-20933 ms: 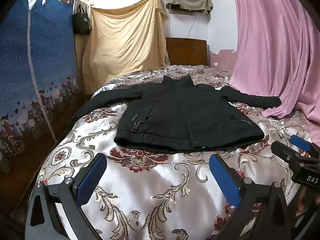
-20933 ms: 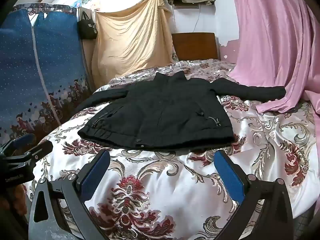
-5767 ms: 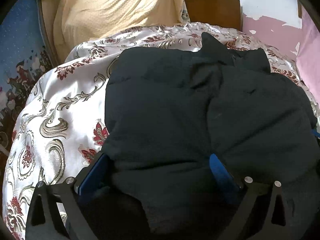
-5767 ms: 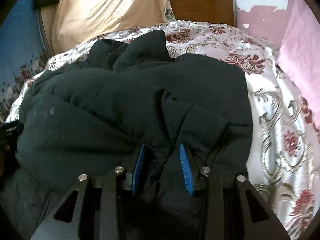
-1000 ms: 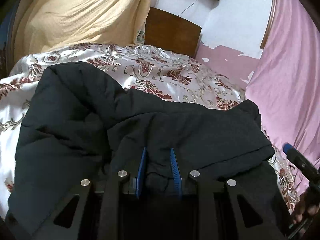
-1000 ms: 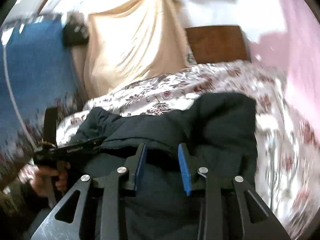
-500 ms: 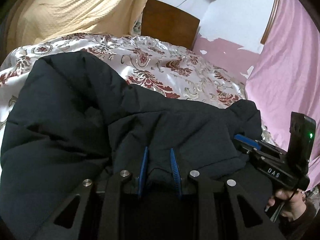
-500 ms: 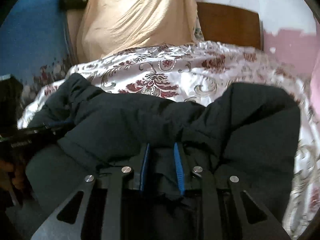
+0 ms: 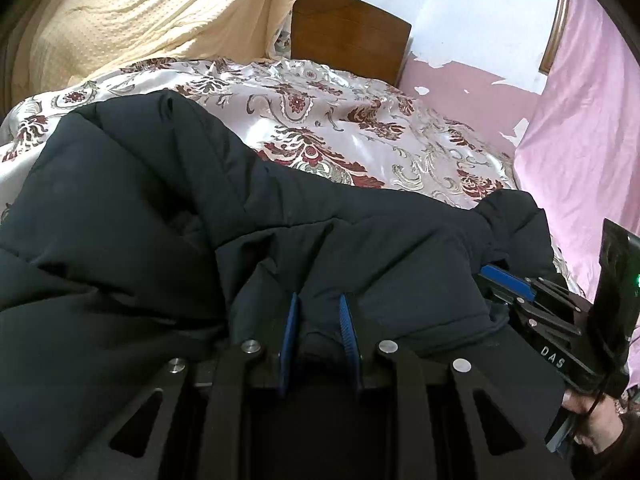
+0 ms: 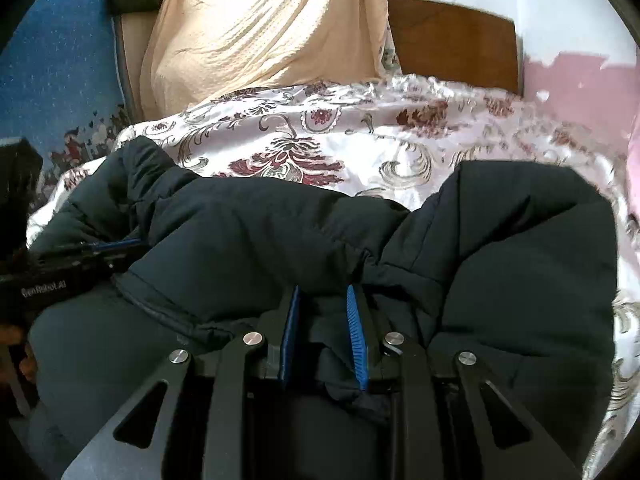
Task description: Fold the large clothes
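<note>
Left wrist view: left gripper (image 9: 318, 312) pinched narrow on a fold of the black jacket (image 9: 160, 240), blue pads (image 9: 289, 332) pressed against fabric on both sides. Jacket bunched and doubled over on the floral bedspread (image 9: 360, 128), filling the lower half of the frame, one rounded end reaching toward the pink curtain (image 9: 580, 120). Right gripper (image 9: 502, 280) visible at the right edge, blue tip buried in the jacket's edge, a hand (image 9: 592, 424) wrapped round its handle below.

Right wrist view: right gripper (image 10: 322, 308) likewise nearly closed, a wad of jacket (image 10: 520, 240) clamped between its pads (image 10: 356, 336), cloth bulging out behind them. Left gripper (image 10: 116, 245) seen at the left edge, tip tucked into a jacket fold. Jacket lying in two humps across the near part of the bedspread (image 10: 300, 148), with a dip between them above the pads. Beyond: wooden headboard (image 10: 452, 36), cream cloth (image 10: 260, 28) hanging at the back, blue patterned fabric (image 10: 52, 80) at far left.
</note>
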Demonstrator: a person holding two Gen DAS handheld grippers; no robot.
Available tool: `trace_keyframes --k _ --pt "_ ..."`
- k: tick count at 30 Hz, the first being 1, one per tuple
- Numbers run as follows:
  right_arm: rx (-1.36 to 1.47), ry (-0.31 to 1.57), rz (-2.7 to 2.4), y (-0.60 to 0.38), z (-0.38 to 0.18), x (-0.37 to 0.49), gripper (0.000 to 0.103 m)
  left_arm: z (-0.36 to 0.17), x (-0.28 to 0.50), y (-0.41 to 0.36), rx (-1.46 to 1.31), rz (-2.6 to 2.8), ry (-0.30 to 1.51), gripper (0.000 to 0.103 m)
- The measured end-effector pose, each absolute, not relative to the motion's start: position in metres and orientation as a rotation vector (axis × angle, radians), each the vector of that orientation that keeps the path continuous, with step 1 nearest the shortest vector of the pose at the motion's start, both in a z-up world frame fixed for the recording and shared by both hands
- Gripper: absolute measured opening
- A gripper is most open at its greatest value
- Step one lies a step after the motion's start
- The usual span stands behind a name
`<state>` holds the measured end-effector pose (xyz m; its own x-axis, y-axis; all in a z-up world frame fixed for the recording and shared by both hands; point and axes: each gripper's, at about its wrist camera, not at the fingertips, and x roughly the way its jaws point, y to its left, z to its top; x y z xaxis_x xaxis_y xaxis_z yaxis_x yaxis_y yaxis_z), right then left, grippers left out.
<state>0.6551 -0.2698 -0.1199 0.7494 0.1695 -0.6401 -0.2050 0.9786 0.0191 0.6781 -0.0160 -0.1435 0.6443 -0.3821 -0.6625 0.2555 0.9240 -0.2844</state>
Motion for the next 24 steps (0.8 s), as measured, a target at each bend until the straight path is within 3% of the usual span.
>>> trace_keyframes --k 10,13,14,16,17,18,19,20,24 --pt "-0.039 0.648 0.212 -0.275 -0.118 0.651 0.022 -0.142 0.671 -0.008 -0.221 -0.395 0.74 0.022" --pt "-0.029 0.619 0.221 -0.278 -0.114 0.646 0.023 -0.138 0.668 0.0 -0.276 -0.435 0.723 0.03" --pt "-0.024 0.612 0.227 -0.279 -0.113 0.644 0.024 -0.136 0.667 0.0 -0.288 -0.454 0.718 0.037" --pt "-0.012 0.589 0.254 -0.281 -0.11 0.64 0.037 -0.13 0.662 -0.002 -0.282 -0.459 0.7 0.052" --pt "-0.005 0.576 0.269 -0.282 -0.108 0.638 0.045 -0.127 0.658 -0.003 -0.271 -0.458 0.685 0.067" --pt "0.0 0.559 0.282 -0.283 -0.105 0.635 0.067 -0.122 0.652 -0.006 -0.251 -0.458 0.66 0.08" --pt "-0.003 0.54 0.281 -0.283 -0.103 0.631 0.091 -0.119 0.649 -0.008 -0.239 -0.453 0.646 0.084" --pt "-0.009 0.525 0.264 -0.283 -0.101 0.628 0.099 -0.115 0.644 -0.009 -0.22 -0.429 0.622 0.087" --pt "0.039 0.486 0.229 -0.296 -0.095 0.621 0.101 -0.107 0.633 0.004 -0.245 -0.298 0.585 0.088"
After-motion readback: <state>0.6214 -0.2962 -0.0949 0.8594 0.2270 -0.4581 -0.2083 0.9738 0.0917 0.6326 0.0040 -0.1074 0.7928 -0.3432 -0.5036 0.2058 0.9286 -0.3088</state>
